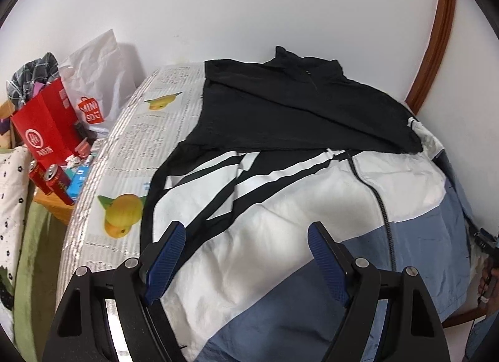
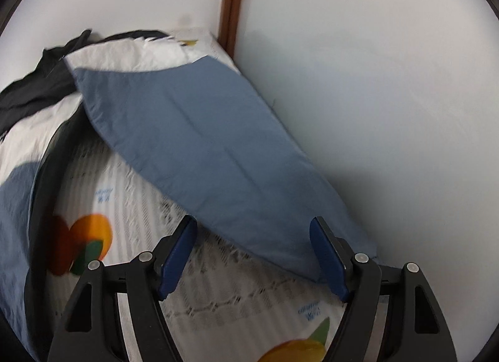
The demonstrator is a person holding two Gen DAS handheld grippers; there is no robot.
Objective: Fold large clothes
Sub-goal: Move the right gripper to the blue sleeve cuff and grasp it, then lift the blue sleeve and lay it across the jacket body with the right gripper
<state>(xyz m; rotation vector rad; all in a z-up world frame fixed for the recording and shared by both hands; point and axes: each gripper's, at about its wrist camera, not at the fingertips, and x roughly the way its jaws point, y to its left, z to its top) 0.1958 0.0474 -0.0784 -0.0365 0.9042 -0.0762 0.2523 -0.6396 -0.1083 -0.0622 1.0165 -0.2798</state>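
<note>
1. White walls close off the far and right sides of the scene, with a brown wooden frame [image 1: 436, 47] running up the corner; the work surface sits pushed into that corner.
2. Bed [image 1: 131, 140]: covered in a white printed sheet with fruit motifs, it carries the whole garment. Its left edge borders a cluttered side area.
3. Jacket [image 1: 280, 206]: a large zip-front piece in black, white and blue panels, spread flat across the bed with the collar toward the far edge. It lies face up, probably so the sleeves can be brought in first.
4. Right sleeve [image 2: 199, 143]: the blue sleeve lies outstretched along the bed's right edge against the wall, its cuff end nearest the camera. It appears not yet folded in.
5. Red paper bag [image 1: 46, 125] and a white shopping bag [image 1: 96, 81] stand beyond the bed's left edge, clear of the work.
6. Left gripper [image 1: 246, 256]: hovers over the white-and-blue body panel, fingers wide, holding nothing.
7. Right gripper [image 2: 254, 253]: poised at the sleeve's cuff end, fingers apart with the fabric edge between them but not pinched, seemingly lined up to grasp it.
8. Two red drink cans [image 1: 51, 179] stand beside the bags.
</note>
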